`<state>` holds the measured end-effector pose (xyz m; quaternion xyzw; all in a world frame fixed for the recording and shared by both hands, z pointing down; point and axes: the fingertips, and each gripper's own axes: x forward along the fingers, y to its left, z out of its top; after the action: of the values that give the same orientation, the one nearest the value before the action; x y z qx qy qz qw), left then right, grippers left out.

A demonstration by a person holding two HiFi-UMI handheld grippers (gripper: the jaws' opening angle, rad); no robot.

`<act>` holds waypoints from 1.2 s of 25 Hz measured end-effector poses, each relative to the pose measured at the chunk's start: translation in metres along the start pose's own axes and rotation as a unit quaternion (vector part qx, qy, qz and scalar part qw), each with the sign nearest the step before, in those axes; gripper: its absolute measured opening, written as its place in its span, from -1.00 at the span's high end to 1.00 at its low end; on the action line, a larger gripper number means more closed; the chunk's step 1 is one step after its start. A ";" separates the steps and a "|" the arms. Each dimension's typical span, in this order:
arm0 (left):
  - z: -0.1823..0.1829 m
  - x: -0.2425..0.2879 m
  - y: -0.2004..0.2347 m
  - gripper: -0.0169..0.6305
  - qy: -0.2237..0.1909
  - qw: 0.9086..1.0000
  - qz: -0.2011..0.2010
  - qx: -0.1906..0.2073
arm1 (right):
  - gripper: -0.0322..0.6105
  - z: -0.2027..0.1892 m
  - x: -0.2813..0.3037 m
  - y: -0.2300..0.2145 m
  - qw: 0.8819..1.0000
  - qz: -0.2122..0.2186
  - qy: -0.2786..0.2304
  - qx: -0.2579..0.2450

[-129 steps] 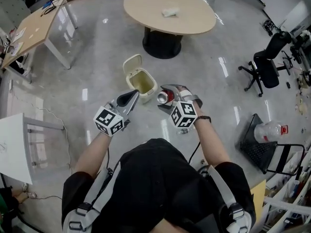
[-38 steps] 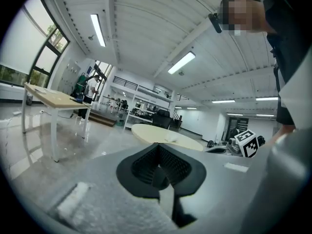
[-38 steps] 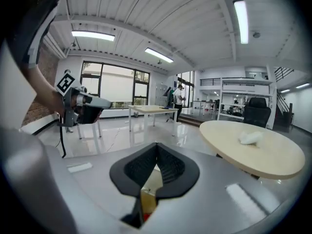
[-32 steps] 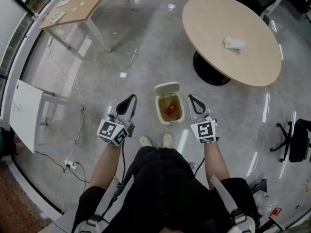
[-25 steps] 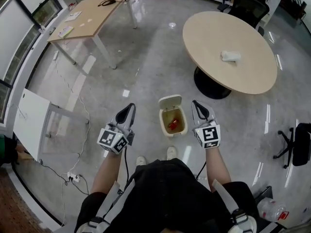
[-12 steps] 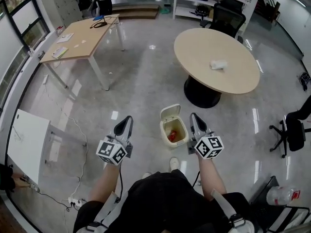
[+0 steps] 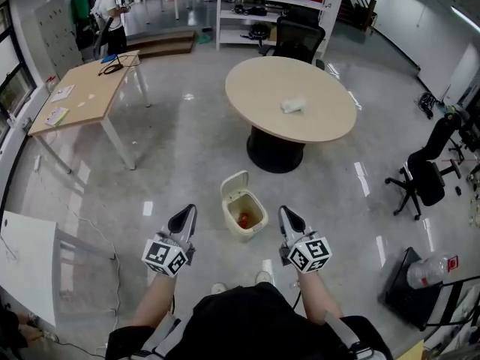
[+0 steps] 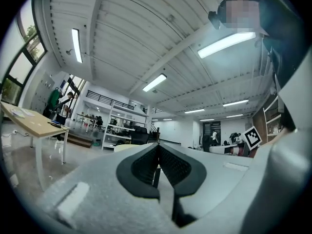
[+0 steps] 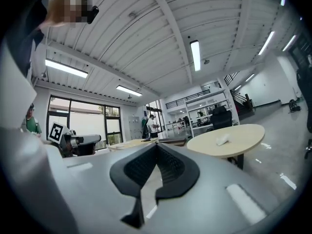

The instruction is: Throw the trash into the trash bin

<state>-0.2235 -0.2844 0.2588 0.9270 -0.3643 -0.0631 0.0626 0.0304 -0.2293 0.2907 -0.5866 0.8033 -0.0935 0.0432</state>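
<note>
A small cream trash bin [image 7: 241,214] stands on the floor with its lid up, and a red can [image 7: 244,220] lies inside it. My left gripper [image 7: 187,216] hangs to the left of the bin, shut and empty. To the bin's right, my right gripper [image 7: 286,216] is also shut with nothing in it. Both point level, away from me. In the left gripper view the left gripper [image 8: 157,149] shows its pads pressed together. The right gripper [image 9: 156,149] looks the same in the right gripper view. A white crumpled wad [image 7: 292,105] lies on the round table [image 7: 322,118].
A rectangular desk [image 7: 82,88] stands at the left and a white panel [image 7: 26,265] at the near left. A black office chair [image 7: 418,178] is at the right. Shelves and a chair line the back wall, where a person [image 7: 109,6] stands. The round table [image 9: 234,135] also shows in the right gripper view.
The head view has tilted up and shows more of the room. Both grippers have risen beside the bin and stay shut. The red can, held by the right gripper several seconds ago, lies in the bin.
</note>
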 end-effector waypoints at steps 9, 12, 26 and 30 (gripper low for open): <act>-0.005 0.019 -0.022 0.94 -0.022 0.999 0.025 -0.023 | 0.89 -0.002 -0.023 -0.040 1.000 0.002 0.010 -0.008; -0.008 0.030 -0.035 0.94 -0.028 0.999 0.015 -0.031 | 0.89 -0.002 -0.021 -0.053 1.000 0.004 0.009 -0.003; 0.006 0.044 -0.046 0.95 -0.041 0.999 0.001 -0.008 | 0.89 0.027 0.011 -0.026 0.997 0.054 -0.028 -0.048; 0.003 0.042 -0.037 0.95 -0.035 0.999 0.003 -0.014 | 0.89 0.026 0.012 -0.026 0.997 0.048 -0.027 -0.047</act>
<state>-0.1687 -0.2866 0.2469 0.9222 -0.3681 -0.1000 0.0631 0.0560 -0.2512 0.2709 -0.5507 0.8328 -0.0373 0.0413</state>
